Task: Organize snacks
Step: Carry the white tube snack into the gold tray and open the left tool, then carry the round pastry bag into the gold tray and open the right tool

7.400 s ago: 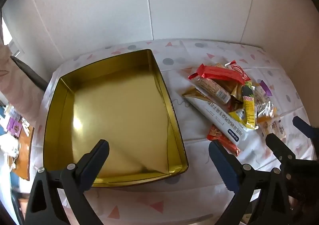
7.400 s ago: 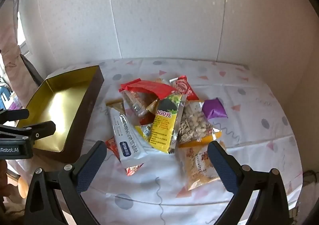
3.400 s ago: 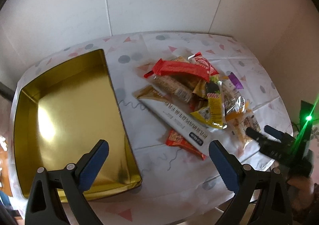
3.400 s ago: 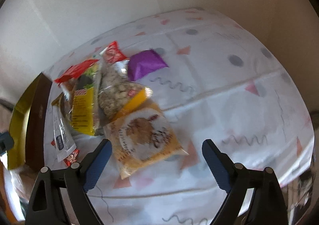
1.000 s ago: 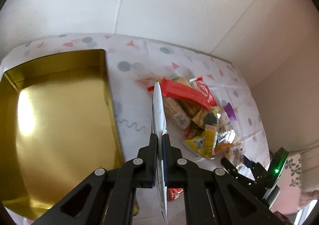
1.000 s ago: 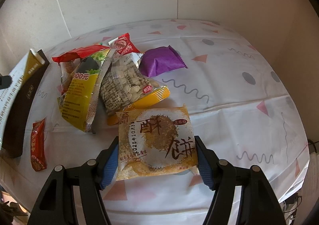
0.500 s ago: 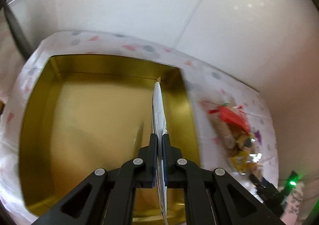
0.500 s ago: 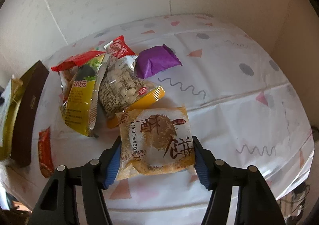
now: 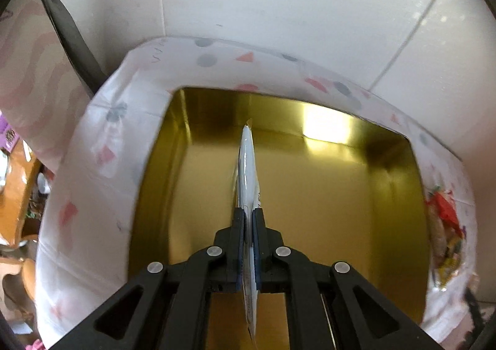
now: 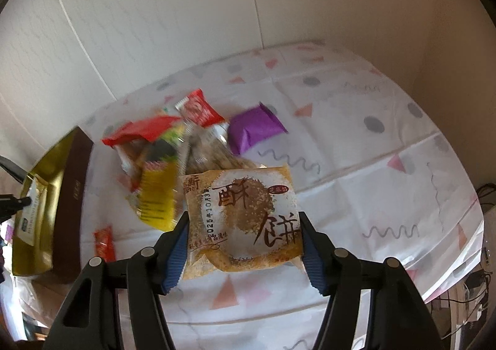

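My left gripper is shut on a long white snack packet, held edge-on above the inside of the gold tin. In the right wrist view the same white packet hangs over the tin at the far left. My right gripper is shut on a tan pastry packet with brown lettering, its blue pads pressing both side edges. That packet is lifted off the cloth, in front of the snack pile.
A purple packet lies right of the pile and a small red packet lies near the tin's dark outer wall. The pile sits right of the tin on a patterned white cloth. White walls stand close behind.
My left gripper carried the white packet leftward from over the pile to above the tin. My right gripper tightened on the pastry packet and raised it off the cloth.
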`<move>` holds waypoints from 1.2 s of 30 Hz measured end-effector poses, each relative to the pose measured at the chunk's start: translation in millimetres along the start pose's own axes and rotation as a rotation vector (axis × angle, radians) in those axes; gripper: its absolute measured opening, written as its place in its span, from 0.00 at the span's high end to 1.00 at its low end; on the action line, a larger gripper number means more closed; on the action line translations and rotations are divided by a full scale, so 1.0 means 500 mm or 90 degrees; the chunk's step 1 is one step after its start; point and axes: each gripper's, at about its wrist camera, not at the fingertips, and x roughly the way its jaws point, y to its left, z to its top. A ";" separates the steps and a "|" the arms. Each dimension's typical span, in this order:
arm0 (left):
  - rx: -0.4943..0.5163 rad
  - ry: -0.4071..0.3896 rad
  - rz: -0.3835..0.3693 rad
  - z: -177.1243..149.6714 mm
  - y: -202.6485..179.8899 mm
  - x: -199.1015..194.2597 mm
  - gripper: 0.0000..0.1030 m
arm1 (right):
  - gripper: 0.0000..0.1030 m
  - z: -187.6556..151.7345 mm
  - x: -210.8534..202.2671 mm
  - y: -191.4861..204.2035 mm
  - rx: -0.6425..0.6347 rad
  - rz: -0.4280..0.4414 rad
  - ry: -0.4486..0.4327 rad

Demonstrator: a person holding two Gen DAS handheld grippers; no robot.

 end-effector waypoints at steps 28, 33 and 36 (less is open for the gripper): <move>-0.027 -0.053 0.021 -0.124 -0.004 -0.094 0.51 | 0.37 0.050 -0.078 0.318 -0.181 0.238 -0.033; -0.020 -0.062 0.011 -0.149 -0.017 -0.119 0.50 | 0.37 0.046 -0.045 0.401 -0.241 0.275 0.001; -0.027 -0.067 0.008 -0.162 -0.011 -0.136 0.42 | 0.37 0.042 -0.018 0.453 -0.269 0.290 0.027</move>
